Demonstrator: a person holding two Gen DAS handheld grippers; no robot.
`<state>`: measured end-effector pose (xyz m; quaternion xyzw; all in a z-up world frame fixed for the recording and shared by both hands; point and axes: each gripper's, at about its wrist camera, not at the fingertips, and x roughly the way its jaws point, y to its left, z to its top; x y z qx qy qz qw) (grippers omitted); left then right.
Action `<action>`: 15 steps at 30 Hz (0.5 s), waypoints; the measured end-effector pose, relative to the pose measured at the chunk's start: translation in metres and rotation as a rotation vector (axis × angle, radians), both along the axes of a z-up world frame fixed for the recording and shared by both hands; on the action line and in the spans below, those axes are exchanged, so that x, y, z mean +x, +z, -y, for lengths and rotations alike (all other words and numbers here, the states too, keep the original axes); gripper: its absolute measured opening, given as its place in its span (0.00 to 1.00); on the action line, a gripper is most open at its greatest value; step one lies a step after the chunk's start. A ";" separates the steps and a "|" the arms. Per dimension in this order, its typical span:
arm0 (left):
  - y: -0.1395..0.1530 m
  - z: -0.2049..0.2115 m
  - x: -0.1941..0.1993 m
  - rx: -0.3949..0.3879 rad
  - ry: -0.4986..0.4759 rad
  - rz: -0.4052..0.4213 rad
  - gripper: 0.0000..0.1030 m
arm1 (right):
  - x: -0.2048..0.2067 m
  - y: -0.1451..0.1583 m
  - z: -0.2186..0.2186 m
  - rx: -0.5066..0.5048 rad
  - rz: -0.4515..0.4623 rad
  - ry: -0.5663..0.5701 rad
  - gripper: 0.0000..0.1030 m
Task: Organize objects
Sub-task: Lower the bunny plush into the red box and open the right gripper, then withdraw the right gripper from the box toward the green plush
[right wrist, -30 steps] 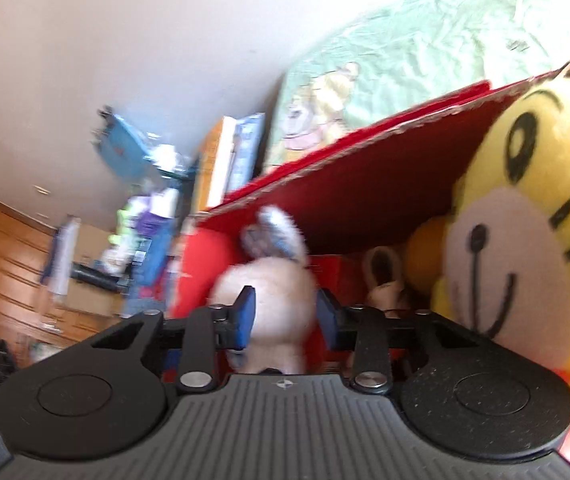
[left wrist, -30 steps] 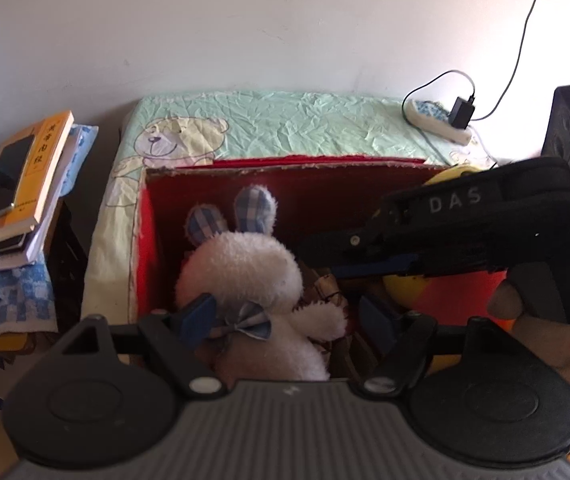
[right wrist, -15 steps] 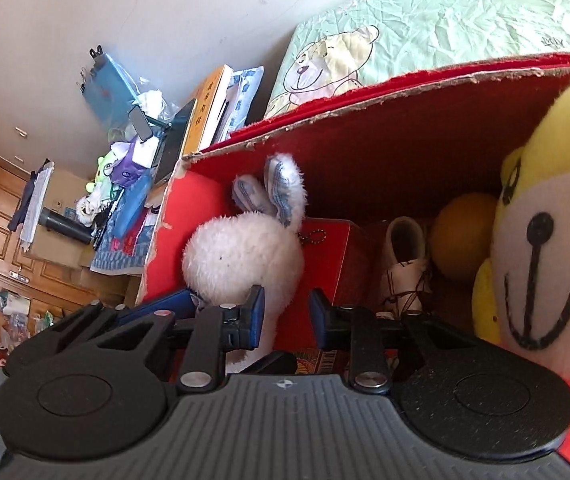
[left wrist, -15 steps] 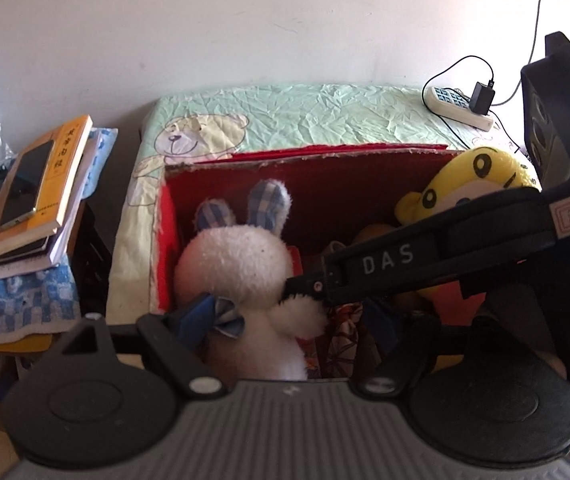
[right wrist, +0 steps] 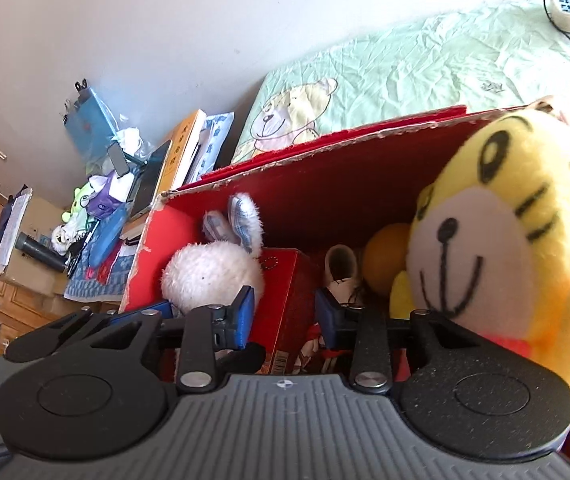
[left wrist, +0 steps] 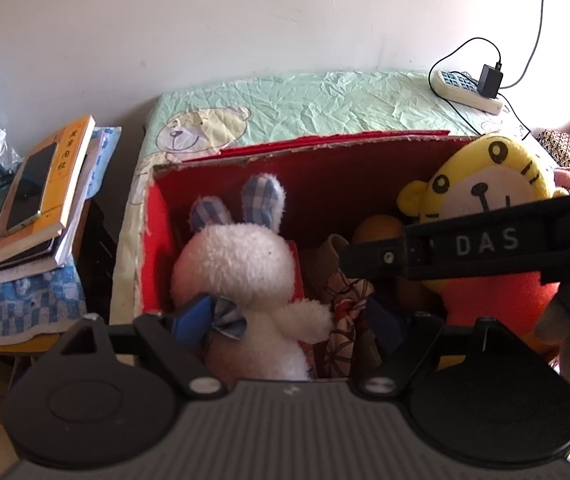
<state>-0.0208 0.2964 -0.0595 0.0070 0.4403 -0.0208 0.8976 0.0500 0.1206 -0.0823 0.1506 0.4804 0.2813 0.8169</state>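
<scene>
Toys sit packed upright in the red cardboard box [left wrist: 157, 240]. The left gripper [left wrist: 285, 320], jaws just widened, loosely straddles the white plush rabbit [left wrist: 241, 268], likely releasing it. The right gripper [right wrist: 285, 316], just reopened narrowly, hovers empty beside the yellow plush tiger [right wrist: 501, 248].

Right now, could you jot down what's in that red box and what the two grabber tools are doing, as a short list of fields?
container: red cardboard box, open at the top, on a green bear-print bedsheet
left side of box: white plush rabbit with checked ears
right side of box: yellow plush tiger
between them: small red carton, orange ball
left gripper: open, jaws just widening, either side of the rabbit
right gripper: open, jaws just widening, nothing pressed between them
beside the bed: stack of books
</scene>
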 end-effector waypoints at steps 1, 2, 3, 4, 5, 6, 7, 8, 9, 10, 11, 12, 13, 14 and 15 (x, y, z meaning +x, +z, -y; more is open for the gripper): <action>0.001 0.001 0.000 0.004 0.002 -0.001 0.82 | -0.001 0.001 0.001 -0.003 0.009 -0.003 0.36; 0.002 0.002 -0.001 0.010 0.004 0.000 0.82 | -0.003 0.002 0.002 -0.012 0.022 -0.005 0.36; 0.002 0.003 -0.001 0.016 0.005 0.001 0.82 | -0.005 0.003 0.002 -0.020 0.034 -0.008 0.36; 0.003 0.004 -0.002 0.022 0.007 0.002 0.83 | -0.007 0.004 0.003 -0.026 0.043 -0.012 0.36; 0.003 0.005 -0.003 0.026 0.008 0.002 0.83 | -0.009 0.005 0.003 -0.028 0.049 -0.015 0.36; 0.004 0.006 -0.004 0.029 0.009 0.002 0.83 | -0.011 0.005 0.004 -0.029 0.052 -0.016 0.36; 0.005 0.007 -0.005 0.030 0.010 0.002 0.83 | -0.013 0.005 0.005 -0.030 0.054 -0.016 0.36; 0.005 0.008 -0.006 0.030 0.012 0.003 0.83 | -0.015 0.006 0.006 -0.034 0.058 -0.017 0.36; 0.006 0.008 -0.007 0.032 0.013 0.003 0.84 | -0.017 0.006 0.006 -0.038 0.062 -0.019 0.36; 0.007 0.009 -0.008 0.035 0.015 0.003 0.84 | -0.020 0.007 0.007 -0.044 0.067 -0.022 0.36; 0.007 0.010 -0.009 0.038 0.016 0.004 0.84 | -0.021 0.008 0.008 -0.047 0.070 -0.024 0.37; 0.008 0.011 -0.011 0.041 0.018 0.005 0.84 | -0.024 0.008 0.009 -0.049 0.071 -0.028 0.37; 0.009 0.012 -0.013 0.044 0.019 0.006 0.84 | -0.026 0.009 0.010 -0.049 0.071 -0.030 0.37; 0.009 0.013 -0.014 0.047 0.020 0.008 0.85 | -0.028 0.010 0.011 -0.050 0.072 -0.032 0.39; 0.010 0.014 -0.016 0.049 0.021 0.008 0.85 | -0.030 0.010 0.012 -0.054 0.075 -0.035 0.41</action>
